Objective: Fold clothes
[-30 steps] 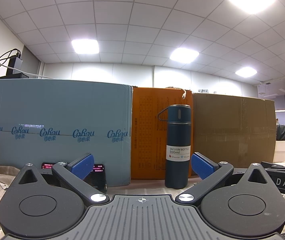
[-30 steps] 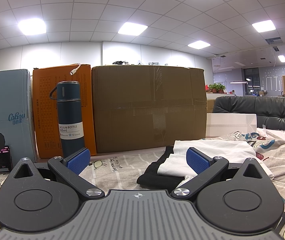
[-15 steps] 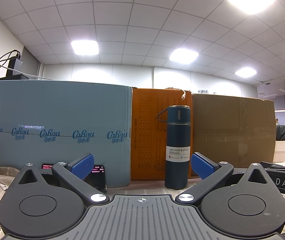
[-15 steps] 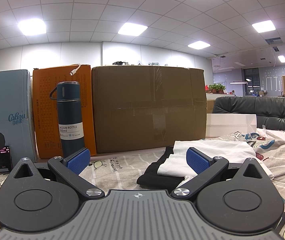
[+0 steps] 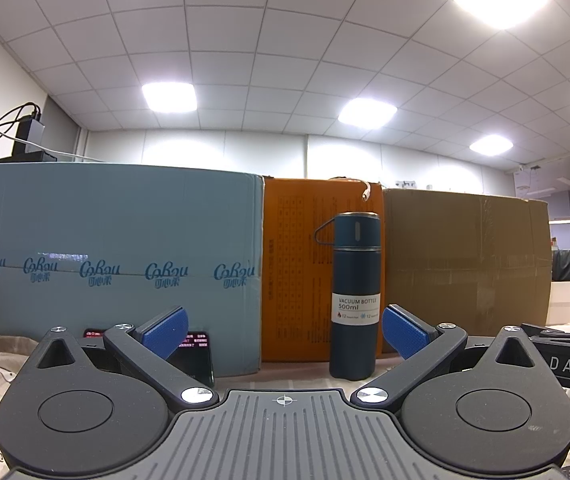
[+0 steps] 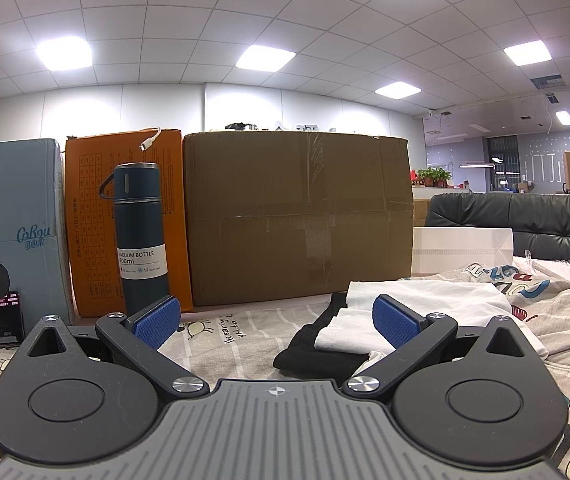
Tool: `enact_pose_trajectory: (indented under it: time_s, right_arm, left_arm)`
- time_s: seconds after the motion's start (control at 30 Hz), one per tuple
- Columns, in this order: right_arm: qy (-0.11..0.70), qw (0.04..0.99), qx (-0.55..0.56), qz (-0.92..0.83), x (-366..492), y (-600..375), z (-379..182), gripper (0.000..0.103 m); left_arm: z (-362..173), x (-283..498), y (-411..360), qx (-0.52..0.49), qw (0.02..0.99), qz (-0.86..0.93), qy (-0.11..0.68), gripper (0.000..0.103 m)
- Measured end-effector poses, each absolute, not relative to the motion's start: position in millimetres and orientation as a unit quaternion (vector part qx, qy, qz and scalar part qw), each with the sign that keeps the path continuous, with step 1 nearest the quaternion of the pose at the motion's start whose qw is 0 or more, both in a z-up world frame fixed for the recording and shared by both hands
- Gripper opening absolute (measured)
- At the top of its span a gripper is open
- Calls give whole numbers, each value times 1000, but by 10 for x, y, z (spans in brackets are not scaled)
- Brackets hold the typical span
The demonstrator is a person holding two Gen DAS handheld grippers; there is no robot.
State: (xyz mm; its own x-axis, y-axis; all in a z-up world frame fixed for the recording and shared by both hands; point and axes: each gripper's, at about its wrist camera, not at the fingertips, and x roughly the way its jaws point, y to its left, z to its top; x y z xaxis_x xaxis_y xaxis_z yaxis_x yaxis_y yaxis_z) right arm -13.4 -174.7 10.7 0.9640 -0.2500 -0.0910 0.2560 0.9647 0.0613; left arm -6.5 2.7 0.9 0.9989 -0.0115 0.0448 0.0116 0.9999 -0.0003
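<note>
A folded white garment (image 6: 417, 306) lies on top of a folded black one (image 6: 309, 350) on the patterned cloth (image 6: 225, 332) covering the table, ahead and right of centre in the right wrist view. My right gripper (image 6: 275, 318) stands open and low over the cloth, just short of that pile, nothing between its blue pads. My left gripper (image 5: 284, 326) is open too, empty, level with the table and facing the boxes. The other gripper's black body (image 5: 565, 360) shows at the left wrist view's right edge.
A dark blue vacuum bottle (image 5: 355, 296) stands upright before an orange box (image 5: 297, 264). A light blue box (image 5: 113, 256) and a brown carton (image 6: 299, 216) flank it. A phone with a lit screen (image 5: 195, 354) leans on the blue box. A white box (image 6: 461, 248) and black sofa (image 6: 525, 216) sit right.
</note>
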Motion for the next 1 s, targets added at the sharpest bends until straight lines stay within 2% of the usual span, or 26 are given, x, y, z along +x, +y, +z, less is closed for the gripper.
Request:
enact_pose_trajectory:
  time_s: [1.0]
  right_arm:
    - [46, 991, 8, -123, -95, -1646, 101, 103]
  left_arm:
    - [20, -156, 19, 2, 999, -6, -44, 103]
